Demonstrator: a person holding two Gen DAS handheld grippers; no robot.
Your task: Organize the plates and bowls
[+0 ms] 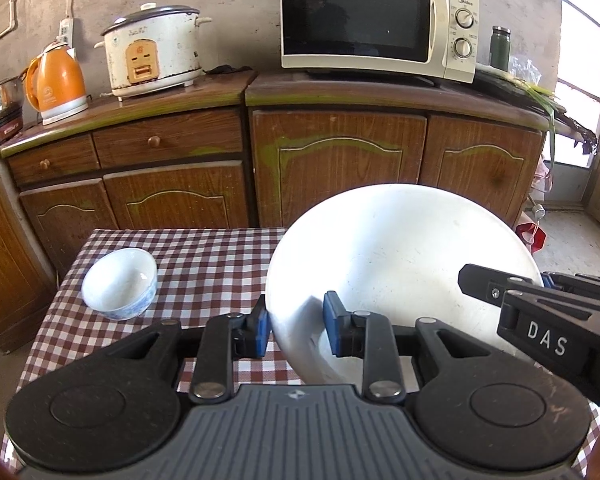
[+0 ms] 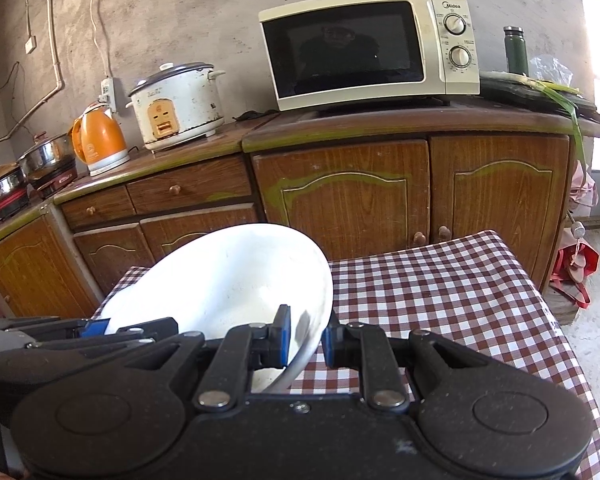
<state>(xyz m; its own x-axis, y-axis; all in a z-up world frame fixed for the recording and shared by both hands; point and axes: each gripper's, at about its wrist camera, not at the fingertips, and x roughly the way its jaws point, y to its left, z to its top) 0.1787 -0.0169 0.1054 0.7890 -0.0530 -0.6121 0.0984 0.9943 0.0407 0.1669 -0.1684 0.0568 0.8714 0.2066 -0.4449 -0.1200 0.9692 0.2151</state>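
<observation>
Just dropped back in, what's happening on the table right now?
Both grippers are clamped on the rim of the big white bowl, one on each side, holding it tilted above the checked tablecloth. The left gripper grips its left rim, the right gripper the opposite edge. A small blue-and-white bowl sits by itself on the cloth to the left, not yet stacked.

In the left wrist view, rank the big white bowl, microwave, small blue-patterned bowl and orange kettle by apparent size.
1. Big white bowl, though closeness to the camera inflates it.
2. Microwave.
3. Small blue-patterned bowl and orange kettle look alike; not ranked.
</observation>
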